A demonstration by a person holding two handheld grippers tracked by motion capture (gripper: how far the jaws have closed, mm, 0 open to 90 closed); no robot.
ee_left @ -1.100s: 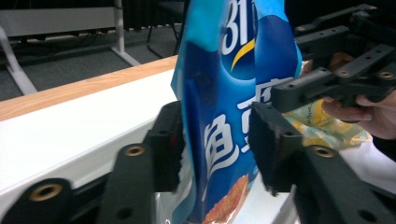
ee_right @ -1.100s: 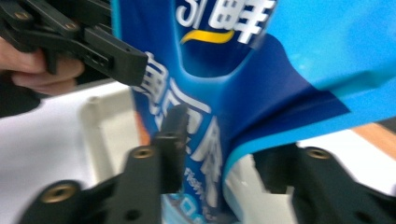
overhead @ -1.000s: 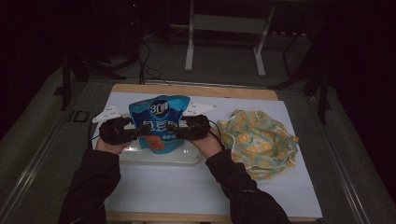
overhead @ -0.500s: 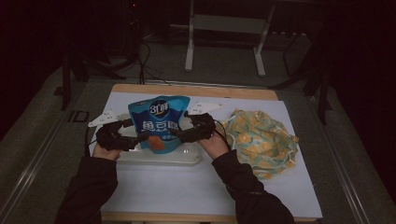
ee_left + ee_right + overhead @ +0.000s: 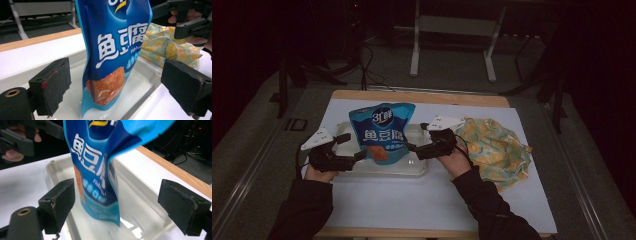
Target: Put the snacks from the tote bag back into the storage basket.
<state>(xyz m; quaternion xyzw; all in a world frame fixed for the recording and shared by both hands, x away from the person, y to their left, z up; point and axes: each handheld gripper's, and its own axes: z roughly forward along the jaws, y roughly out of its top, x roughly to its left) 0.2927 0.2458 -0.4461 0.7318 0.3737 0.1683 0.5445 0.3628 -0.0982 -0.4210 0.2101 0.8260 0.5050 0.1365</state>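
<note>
Blue pouch (image 5: 115,50) upright in tray (image 5: 140,202), untouched between spread fingers (image 5: 53,85)

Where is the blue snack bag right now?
In the high view the blue snack bag stands in the clear tray at table centre, between the two open hand-held grippers, left of the yellow patterned cloth.

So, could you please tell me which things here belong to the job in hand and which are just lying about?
In the job:
- blue pouch, standing in the tray
- clear tray
- left gripper and right gripper, jaws open either side of the pouch

Lying about:
- yellow patterned cloth, right of the tray
- white table sheet
</note>
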